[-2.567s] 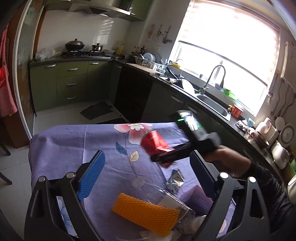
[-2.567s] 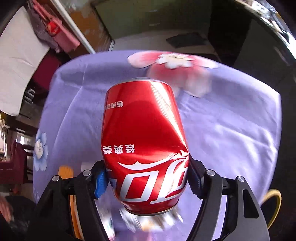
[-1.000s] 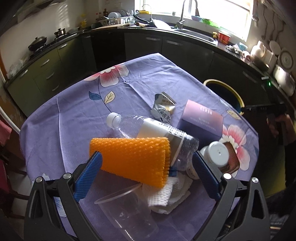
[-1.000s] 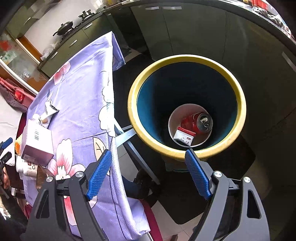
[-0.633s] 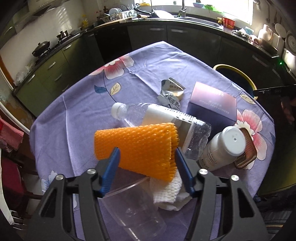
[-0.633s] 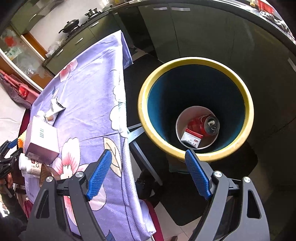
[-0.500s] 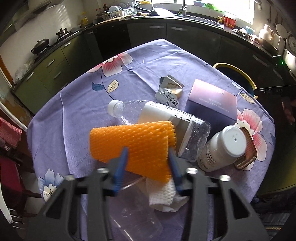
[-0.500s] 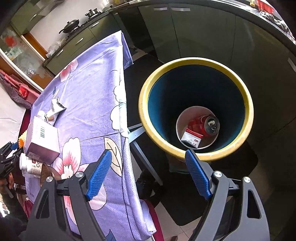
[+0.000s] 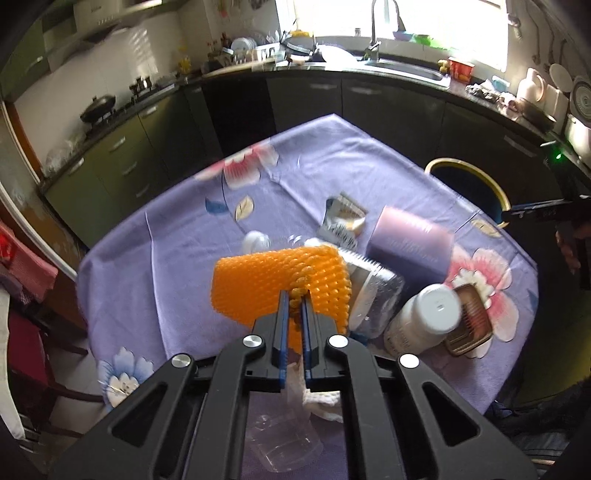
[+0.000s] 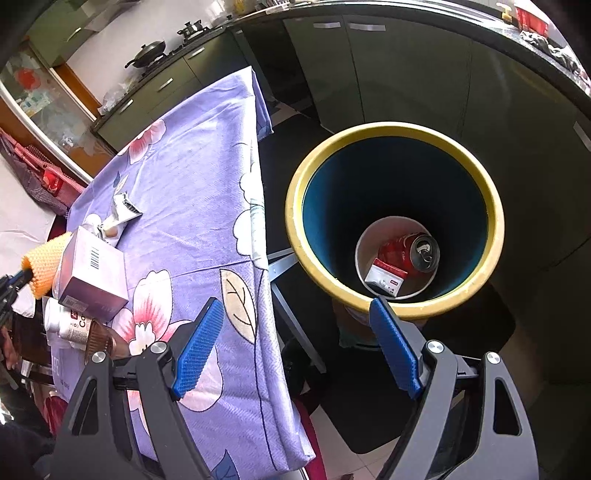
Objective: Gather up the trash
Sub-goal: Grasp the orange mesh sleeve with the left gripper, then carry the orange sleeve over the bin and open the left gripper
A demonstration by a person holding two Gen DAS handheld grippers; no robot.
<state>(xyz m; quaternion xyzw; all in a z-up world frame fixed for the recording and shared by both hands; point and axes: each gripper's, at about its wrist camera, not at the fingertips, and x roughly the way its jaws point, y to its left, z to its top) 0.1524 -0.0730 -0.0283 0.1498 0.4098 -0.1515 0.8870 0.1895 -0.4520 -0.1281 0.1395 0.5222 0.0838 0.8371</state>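
My left fingers now pinching orange foam net, lifting it off surface. Right fingers hanging open, empty, over bin; can lying inside.

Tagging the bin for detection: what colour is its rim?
Yellow rim, dark blue inside; clearest in the right wrist view.

Window glare, dim cabinets — fisheye-bent edges, seemingly slight motion blur.
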